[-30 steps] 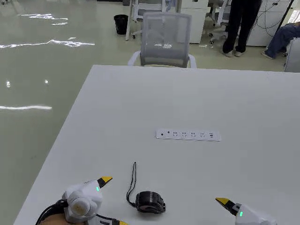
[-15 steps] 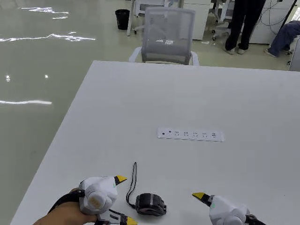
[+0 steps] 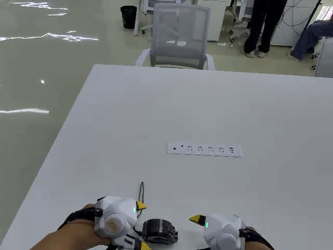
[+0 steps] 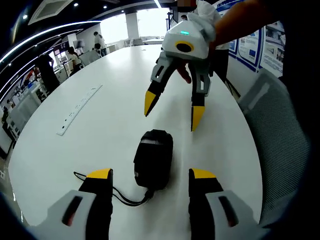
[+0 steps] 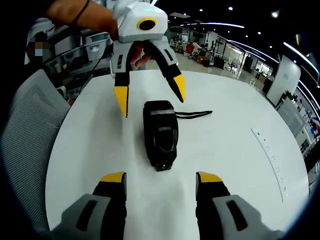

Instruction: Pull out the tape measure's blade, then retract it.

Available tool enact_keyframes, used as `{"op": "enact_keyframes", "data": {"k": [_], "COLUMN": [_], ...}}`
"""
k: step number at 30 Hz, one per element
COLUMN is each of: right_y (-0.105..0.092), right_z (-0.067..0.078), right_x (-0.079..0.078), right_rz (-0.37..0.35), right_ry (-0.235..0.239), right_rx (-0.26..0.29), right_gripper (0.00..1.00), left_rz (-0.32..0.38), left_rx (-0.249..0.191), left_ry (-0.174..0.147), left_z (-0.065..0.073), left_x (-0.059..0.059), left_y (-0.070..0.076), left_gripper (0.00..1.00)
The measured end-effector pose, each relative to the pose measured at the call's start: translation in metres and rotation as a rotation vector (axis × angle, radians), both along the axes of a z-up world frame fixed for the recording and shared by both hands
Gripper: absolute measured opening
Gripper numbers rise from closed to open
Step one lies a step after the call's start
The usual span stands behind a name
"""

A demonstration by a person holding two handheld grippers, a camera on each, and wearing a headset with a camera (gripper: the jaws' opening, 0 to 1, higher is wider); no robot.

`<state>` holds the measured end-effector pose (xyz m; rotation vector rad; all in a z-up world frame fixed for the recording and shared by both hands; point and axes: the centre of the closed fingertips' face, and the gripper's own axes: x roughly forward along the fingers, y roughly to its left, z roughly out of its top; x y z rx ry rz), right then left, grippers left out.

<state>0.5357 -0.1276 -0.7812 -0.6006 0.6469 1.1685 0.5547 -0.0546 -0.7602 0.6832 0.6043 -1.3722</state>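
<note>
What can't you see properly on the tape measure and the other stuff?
Tape measure: any writing on its case, too dark and blurred in both gripper views.
Strap: its lower end, behind the left gripper in the head view.
Power strip: its switch setting, too small in the head view.
Right gripper: one jaw, cut off by the head view's bottom edge.

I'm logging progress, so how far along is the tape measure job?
Nothing looks done: the tape measure lies on the table with no blade out. In hand: the left gripper and right gripper face each other across it, jaws open, neither gripping it. Remaining: grip it, pull the blade out, retract.
</note>
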Motion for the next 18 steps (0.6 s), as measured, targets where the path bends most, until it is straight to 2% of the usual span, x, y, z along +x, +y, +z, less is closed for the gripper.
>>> {"op": "enact_keyframes", "data": {"k": [4, 7, 13, 16, 18], "right_y": [0.002, 0.006, 0.014, 0.016, 0.016], "right_z": [-0.011, -0.011, -0.018, -0.021, -0.024], "right_x": [0.002, 0.005, 0.007, 0.008, 0.008], "right_rz": [0.041, 0.04, 0.066, 0.08, 0.078], "right_ry": [0.012, 0.008, 0.024, 0.021, 0.028], "right_rx": [-0.041, -0.029, -0.031, -0.04, -0.042], "right_gripper": [0.49, 0.44, 0.37, 0.3, 0.29], "left_rz": [-0.033, -0.039, -0.031, -0.017, -0.038], "left_rx": [0.029, 0.04, 0.062, 0.054, 0.064], "left_ry": [-0.005, -0.005, 0.01, 0.035, 0.02], "left_z": [-0.009, -0.011, -0.015, -0.016, -0.018], "left_x": [0.0, 0.001, 0.004, 0.004, 0.002], "left_y": [-0.003, -0.006, -0.005, -0.006, -0.007], "left_gripper": [0.57, 0.56, 0.47, 0.38, 0.38]}}
